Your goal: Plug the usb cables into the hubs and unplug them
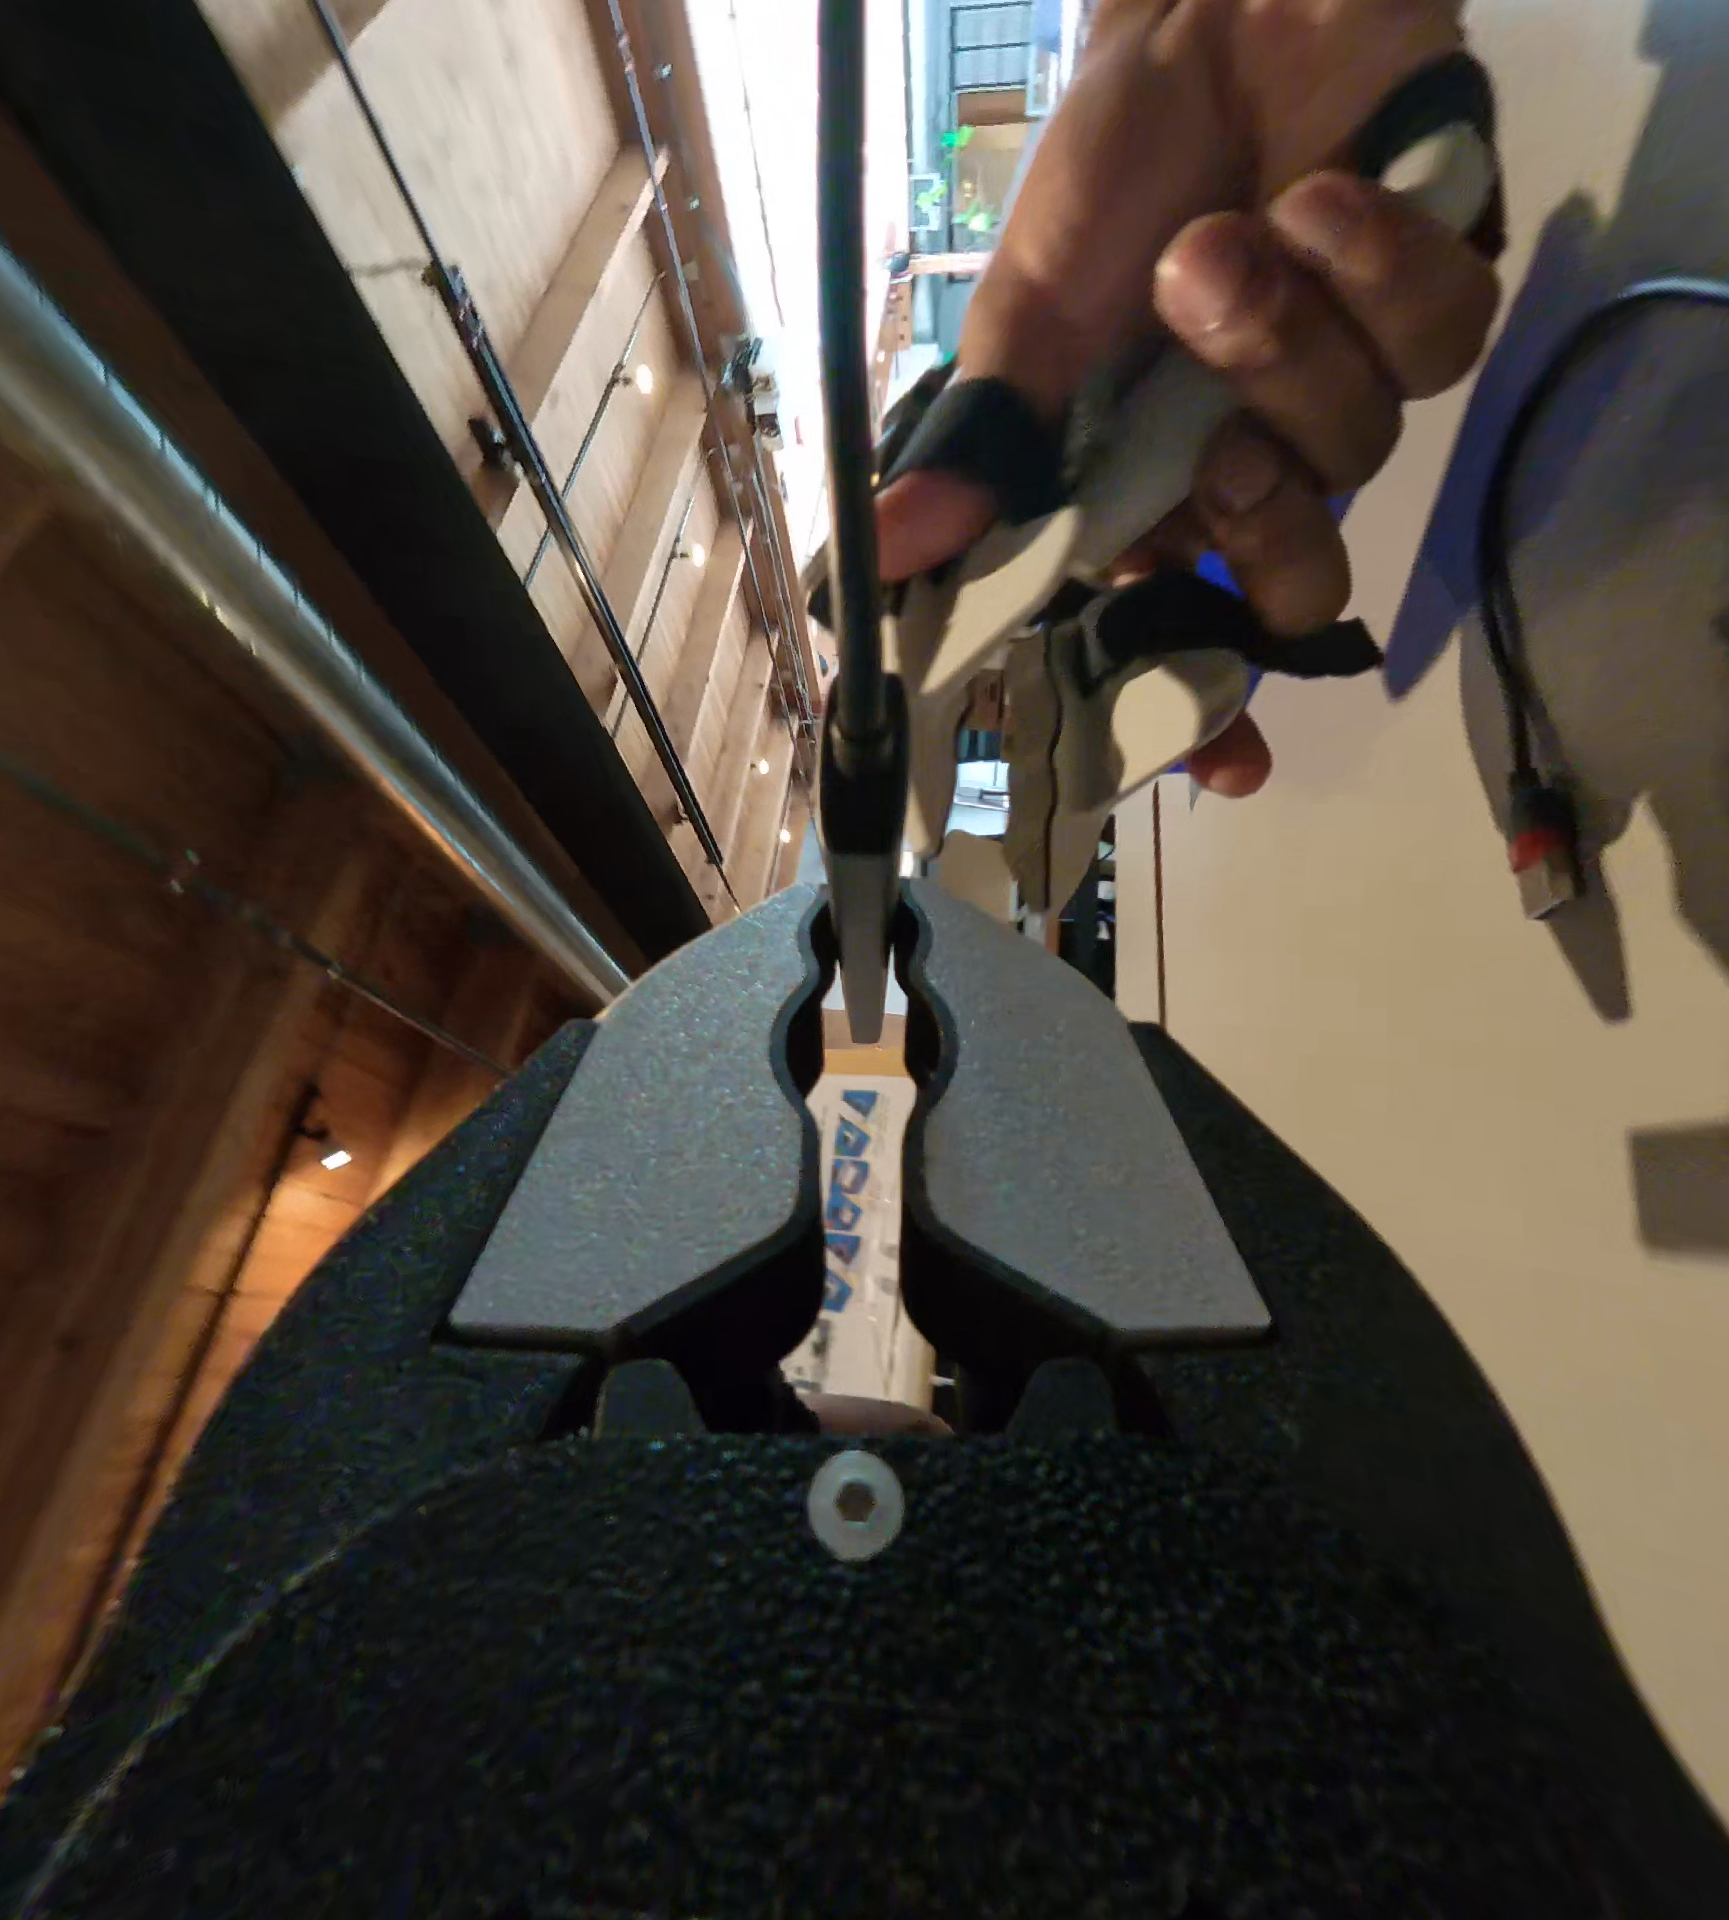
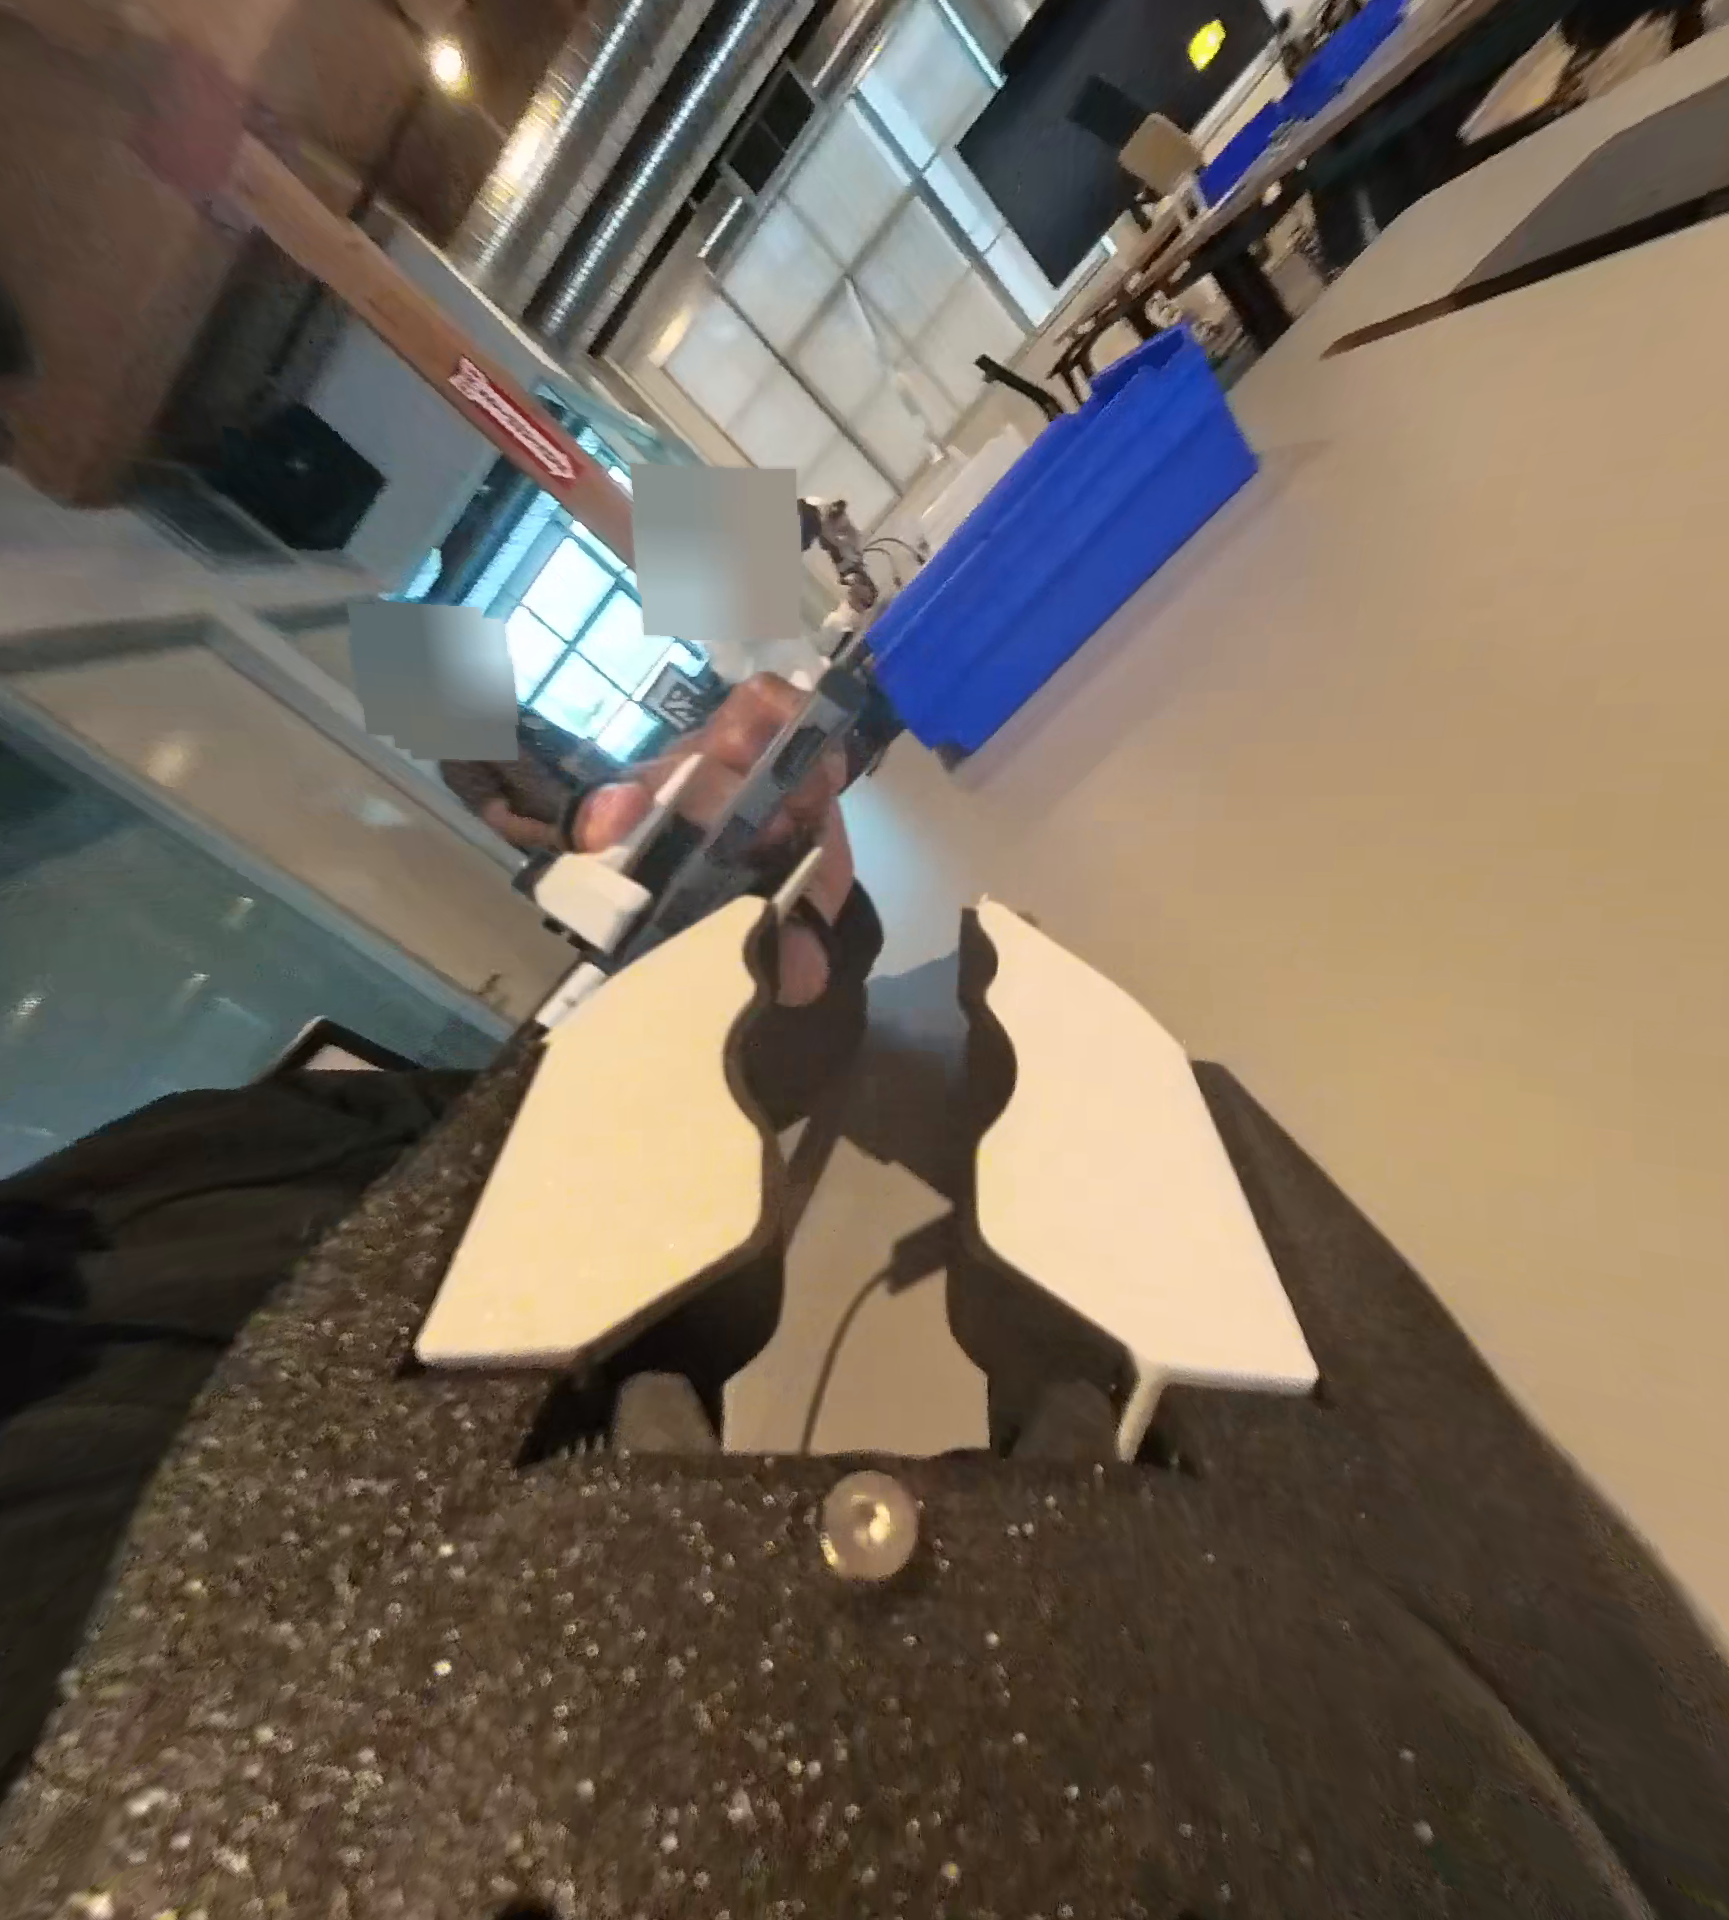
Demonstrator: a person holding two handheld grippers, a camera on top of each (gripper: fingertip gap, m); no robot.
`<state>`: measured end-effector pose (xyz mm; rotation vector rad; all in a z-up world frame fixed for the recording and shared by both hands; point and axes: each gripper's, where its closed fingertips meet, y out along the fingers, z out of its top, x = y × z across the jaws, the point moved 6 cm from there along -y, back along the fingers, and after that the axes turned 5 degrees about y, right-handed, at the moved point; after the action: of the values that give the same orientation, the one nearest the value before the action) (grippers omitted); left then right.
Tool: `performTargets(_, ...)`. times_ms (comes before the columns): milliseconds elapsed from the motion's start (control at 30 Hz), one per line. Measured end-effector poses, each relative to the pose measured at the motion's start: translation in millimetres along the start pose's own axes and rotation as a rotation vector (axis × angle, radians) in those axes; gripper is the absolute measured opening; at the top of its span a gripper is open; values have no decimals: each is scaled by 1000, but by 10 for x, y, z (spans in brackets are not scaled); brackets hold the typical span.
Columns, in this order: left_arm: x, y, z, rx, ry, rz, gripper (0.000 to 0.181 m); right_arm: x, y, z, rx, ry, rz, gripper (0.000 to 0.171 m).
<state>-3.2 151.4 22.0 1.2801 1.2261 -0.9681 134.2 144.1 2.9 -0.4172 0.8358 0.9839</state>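
My left gripper (image 1: 865, 935) is shut on a thin grey USB hub (image 1: 865, 977), seen edge-on between the fingertips. The hub's black cable (image 1: 847, 364) runs straight up out of the view. My right gripper (image 2: 865, 925) is open and empty. In the right wrist view the left gripper (image 2: 735, 831) and its hand hold the hub (image 2: 795, 750) just beyond my right fingertips. A black cable with a plug (image 2: 917, 1257) lies on the white table below the open right fingers. A black-and-red USB plug (image 1: 1546, 847) on its cable lies on the table at the right.
A hand holds the right gripper (image 1: 985, 862) close behind the hub. A dark grey flat block (image 1: 1722, 1184) lies on the white table (image 2: 1411, 935). A blue bin (image 2: 1068, 582) stands at the table's far side. People sit beyond the table. There is about 5 cm between the tips of the two grippers. The black-and-red USB plug (image 1: 1546, 847) is about 10 cm from my right fingertips.
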Motion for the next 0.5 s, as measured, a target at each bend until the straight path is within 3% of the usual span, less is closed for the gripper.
performTargets(500, 130, 65, 103, -21, 132, -11, 10, -9, 55, 13, 61, 110, 94, 37)
